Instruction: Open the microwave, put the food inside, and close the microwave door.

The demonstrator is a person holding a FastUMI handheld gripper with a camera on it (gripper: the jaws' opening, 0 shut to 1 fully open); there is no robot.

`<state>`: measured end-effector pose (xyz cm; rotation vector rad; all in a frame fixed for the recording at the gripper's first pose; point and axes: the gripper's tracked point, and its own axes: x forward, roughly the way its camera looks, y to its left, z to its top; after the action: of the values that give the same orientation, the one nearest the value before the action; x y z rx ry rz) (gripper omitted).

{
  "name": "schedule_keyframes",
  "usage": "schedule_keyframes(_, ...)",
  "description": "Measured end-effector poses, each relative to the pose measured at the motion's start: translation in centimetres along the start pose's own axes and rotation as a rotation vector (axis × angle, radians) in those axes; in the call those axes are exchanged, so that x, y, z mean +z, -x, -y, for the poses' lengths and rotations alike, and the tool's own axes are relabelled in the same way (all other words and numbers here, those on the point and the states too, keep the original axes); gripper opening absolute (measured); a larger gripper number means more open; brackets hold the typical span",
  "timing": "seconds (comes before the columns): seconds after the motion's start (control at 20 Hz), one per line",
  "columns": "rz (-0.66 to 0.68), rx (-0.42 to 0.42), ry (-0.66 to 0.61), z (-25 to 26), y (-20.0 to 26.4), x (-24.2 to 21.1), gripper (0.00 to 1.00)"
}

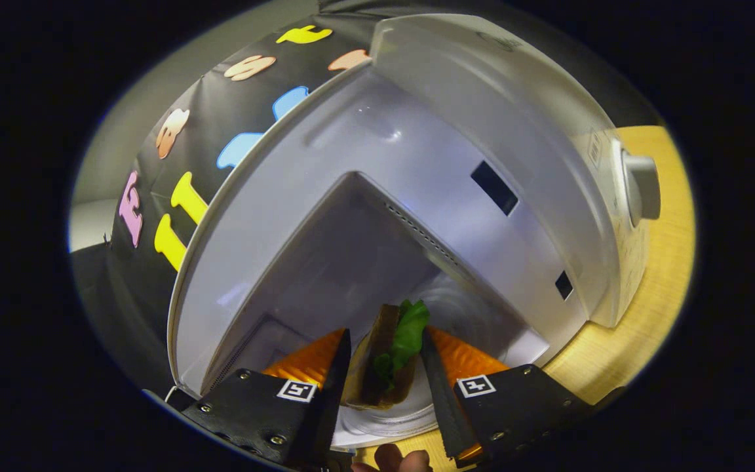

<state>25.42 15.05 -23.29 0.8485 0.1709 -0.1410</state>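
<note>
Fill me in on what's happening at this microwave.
A person's handheld gripper is shut on a sandwich with a green lettuce leaf, both fingers pressing its sides. The sandwich hangs over a white plate at the mouth of the white microwave, whose door is swung open. The microwave stands on a wooden table. The food is at the opening, not yet set down inside.

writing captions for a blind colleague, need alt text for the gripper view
The gripper holds a sandwich with green lettuce between its fingers, at the mouth of an open white microwave. A clear plate lies beneath, and the microwave stands on a wooden table.
</note>
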Motion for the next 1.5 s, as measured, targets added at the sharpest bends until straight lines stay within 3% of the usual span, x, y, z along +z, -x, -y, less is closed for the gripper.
schedule_keyframes(0.6, -0.084, 0.076, 0.305, 0.2, 4.6, 1.0, 0.63)
schedule_keyframes(0.85, -0.116, 0.147, 0.469, -1.0, 9.3, 0.8, 0.63)
schedule_keyframes(1.05, -0.057, 0.219, 0.626, -2.8, 14.2, 1.7, 0.63)
schedule_keyframes(1.2, -0.023, 0.212, 0.706, -3.1, 17.0, 2.7, 0.63)
schedule_keyframes(1.5, 0.023, 0.179, 0.725, -3.3, 22.1, 4.8, 0.63)
